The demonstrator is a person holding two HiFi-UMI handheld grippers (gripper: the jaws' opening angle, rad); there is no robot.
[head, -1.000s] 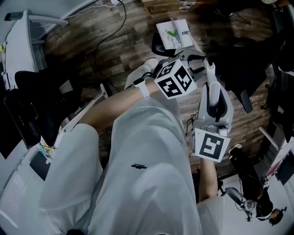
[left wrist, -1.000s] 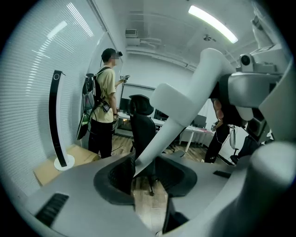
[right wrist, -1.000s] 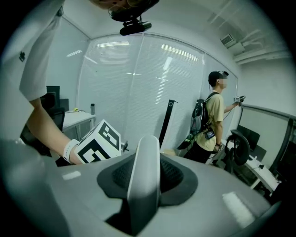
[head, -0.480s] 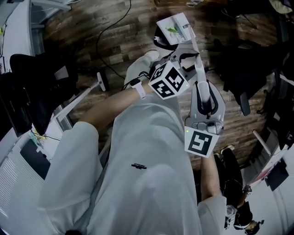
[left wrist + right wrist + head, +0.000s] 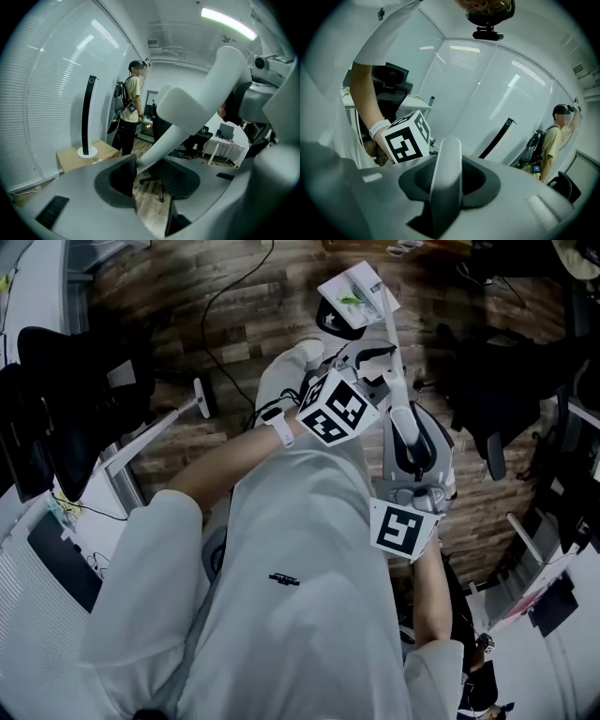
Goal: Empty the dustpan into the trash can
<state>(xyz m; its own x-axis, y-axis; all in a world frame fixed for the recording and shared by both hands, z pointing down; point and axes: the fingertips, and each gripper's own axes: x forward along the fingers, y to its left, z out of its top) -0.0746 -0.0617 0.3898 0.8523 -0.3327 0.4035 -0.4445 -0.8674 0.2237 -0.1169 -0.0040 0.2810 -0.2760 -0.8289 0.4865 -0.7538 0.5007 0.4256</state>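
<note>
The dustpan (image 5: 354,289), white with green bits on it, is tilted over the black trash can (image 5: 334,322) at the top of the head view. Its long white handle (image 5: 394,371) runs down to my right gripper (image 5: 405,418), which is shut on the handle's thick end (image 5: 446,187). My left gripper (image 5: 371,358) sits further along the handle. Its jaws stand wide, and the handle (image 5: 154,145) lies against the left pad with a gap on the other side. The dustpan itself is hidden in both gripper views.
A white shoe (image 5: 286,371) stands just below the can. There is a black office chair (image 5: 66,418) and a white desk leg (image 5: 159,427) at the left, a cable (image 5: 225,306) on the wood floor, and dark chairs (image 5: 506,381) at the right. A person (image 5: 129,112) stands by the far window.
Both grippers and the handle have slid up and slightly left in the head view. The handle has turned more upright, and the dustpan has stayed over the can.
</note>
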